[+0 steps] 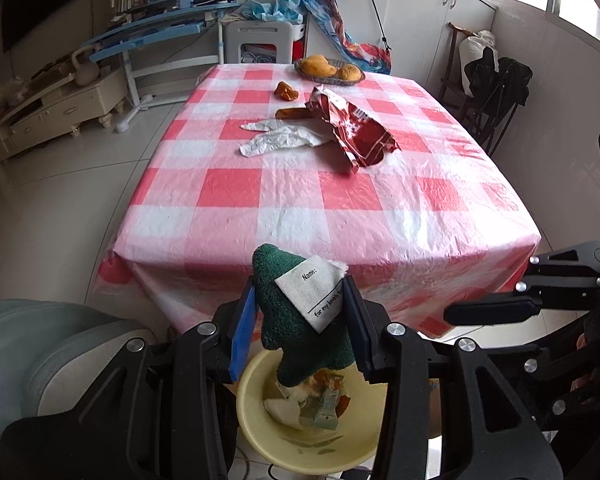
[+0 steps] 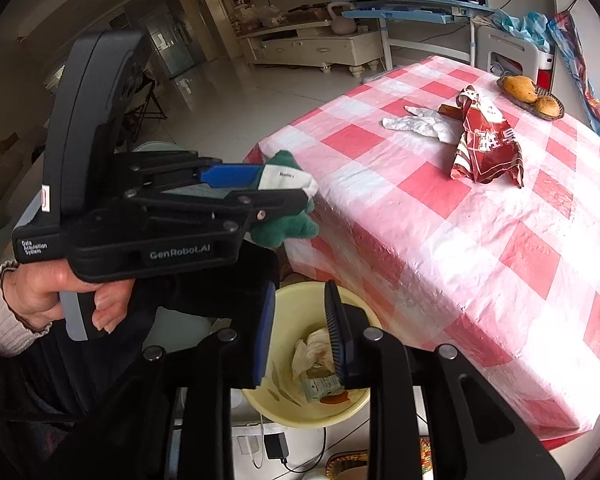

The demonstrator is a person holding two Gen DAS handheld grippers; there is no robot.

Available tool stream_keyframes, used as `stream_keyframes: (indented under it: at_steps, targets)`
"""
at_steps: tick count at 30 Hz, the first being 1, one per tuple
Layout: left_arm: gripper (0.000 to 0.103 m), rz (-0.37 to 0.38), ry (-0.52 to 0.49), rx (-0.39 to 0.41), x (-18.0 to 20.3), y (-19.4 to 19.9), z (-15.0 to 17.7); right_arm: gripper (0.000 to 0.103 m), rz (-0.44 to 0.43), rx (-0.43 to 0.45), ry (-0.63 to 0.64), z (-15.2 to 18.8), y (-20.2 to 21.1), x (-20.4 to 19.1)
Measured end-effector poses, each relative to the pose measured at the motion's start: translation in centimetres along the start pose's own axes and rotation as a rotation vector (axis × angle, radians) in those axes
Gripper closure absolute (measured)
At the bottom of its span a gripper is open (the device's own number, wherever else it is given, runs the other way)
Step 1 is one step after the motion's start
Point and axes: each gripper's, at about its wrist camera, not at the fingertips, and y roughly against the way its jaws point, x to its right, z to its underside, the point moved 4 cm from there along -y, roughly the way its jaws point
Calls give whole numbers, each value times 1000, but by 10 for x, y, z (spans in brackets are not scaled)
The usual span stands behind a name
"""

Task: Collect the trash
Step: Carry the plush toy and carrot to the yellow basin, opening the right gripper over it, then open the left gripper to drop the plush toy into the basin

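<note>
We've got the green plush toy [image 1: 300, 316] clenched in the left claw [image 1: 300, 320], hanging directly over the yellow bin [image 1: 260, 436] below the worktop [image 1: 328, 208] edge; right claw [image 2: 300, 336] released, empty, alongside.

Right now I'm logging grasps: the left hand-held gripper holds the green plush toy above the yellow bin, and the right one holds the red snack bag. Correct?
Not quite. The right hand-held gripper is open and empty; the red snack bag lies on the checked table, as the right wrist view shows. The left hand-held gripper does hold the green plush toy above the yellow bin.
</note>
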Motion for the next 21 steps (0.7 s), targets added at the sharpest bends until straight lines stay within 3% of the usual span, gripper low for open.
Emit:
stream_keyframes:
  at_steps: [4,7,11,21]
  targets:
    - [59,10,-22,-70,9,-8,14,66,19,17,-13,0,3,2]
    - [45,-3,-34,-102,12,-12,21,61,31,29,-23,0,5,4]
    - [29,-21,-26,-87,11,-9,18,56,51,46,-41,-1,6,9]
    - [21,-24,44,1,-3,3,6,51,99,92,-97,-4,14,27]
